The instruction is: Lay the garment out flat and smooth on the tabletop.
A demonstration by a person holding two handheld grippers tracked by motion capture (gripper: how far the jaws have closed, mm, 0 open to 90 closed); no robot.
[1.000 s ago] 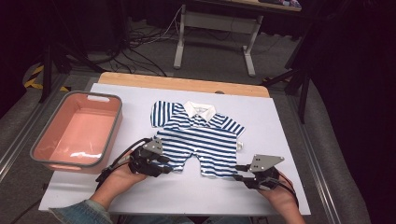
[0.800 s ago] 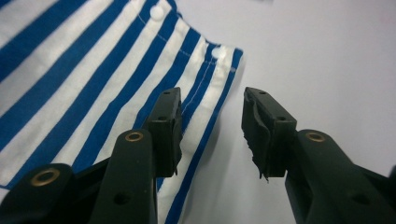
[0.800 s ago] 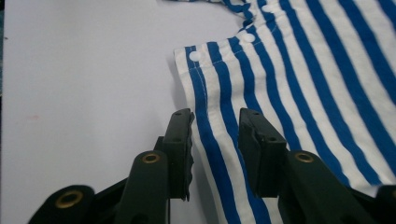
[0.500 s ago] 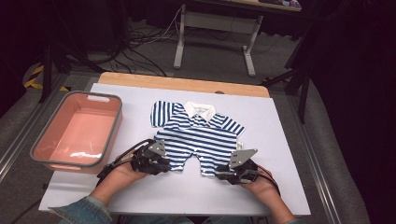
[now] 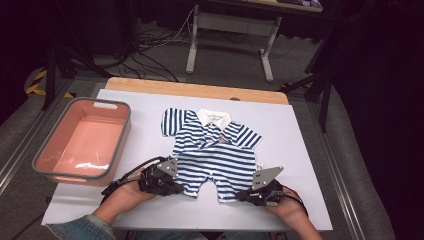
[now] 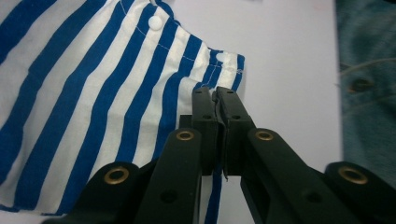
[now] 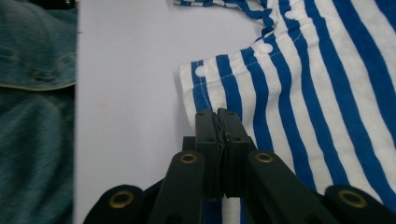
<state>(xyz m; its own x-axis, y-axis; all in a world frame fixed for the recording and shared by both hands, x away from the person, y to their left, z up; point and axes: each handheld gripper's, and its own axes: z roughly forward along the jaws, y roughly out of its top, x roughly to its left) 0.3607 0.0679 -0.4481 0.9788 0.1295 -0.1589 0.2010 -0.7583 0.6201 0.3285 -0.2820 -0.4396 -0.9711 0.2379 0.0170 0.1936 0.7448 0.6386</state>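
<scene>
Both claws — left [image 5: 176, 189], right [image 5: 243, 196] — closed on romper [image 5: 215, 157] (hem).

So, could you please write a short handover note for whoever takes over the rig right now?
Left gripper: jaws have just closed on the romper's left leg hem.
Right gripper: jaws have just closed on the right leg hem.
The romper lies flat, face up, collar away from the person, on the white table. The pink bin stands empty at the left.
Done: both leg hems gripped.
Left: probably fold the romper, then perhaps put it in the bin.
</scene>
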